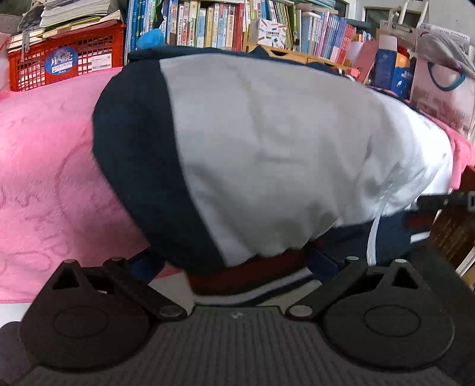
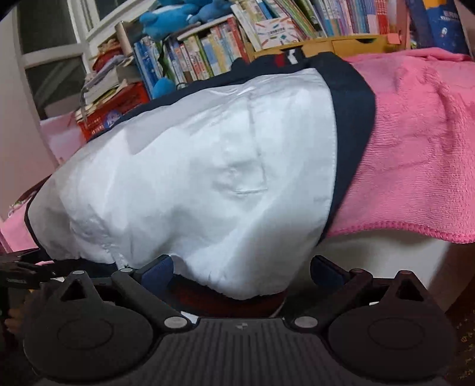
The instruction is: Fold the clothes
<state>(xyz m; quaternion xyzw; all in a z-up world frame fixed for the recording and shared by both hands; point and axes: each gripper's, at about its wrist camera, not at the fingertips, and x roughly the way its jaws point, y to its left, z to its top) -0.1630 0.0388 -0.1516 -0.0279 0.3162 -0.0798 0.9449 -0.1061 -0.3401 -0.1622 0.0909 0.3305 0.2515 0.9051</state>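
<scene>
The garment (image 1: 267, 154) — white lining up, navy border round it — lies on the pink towel (image 1: 44, 166), its near hem overhanging the towel's near edge. My left gripper (image 1: 237, 267) sits at that hem on the left, my right gripper (image 2: 242, 276) at the same hem on the right; each has its blue pads spread wide, with red-striped hem cloth between them. Whether either grips I cannot tell — fabric hides the tips. In my judgement, two holds on one edge would serve to carry it evenly toward the far side. Bookshelves (image 1: 222, 26) stand beyond; a red crate (image 1: 65, 59) sits far left.
</scene>
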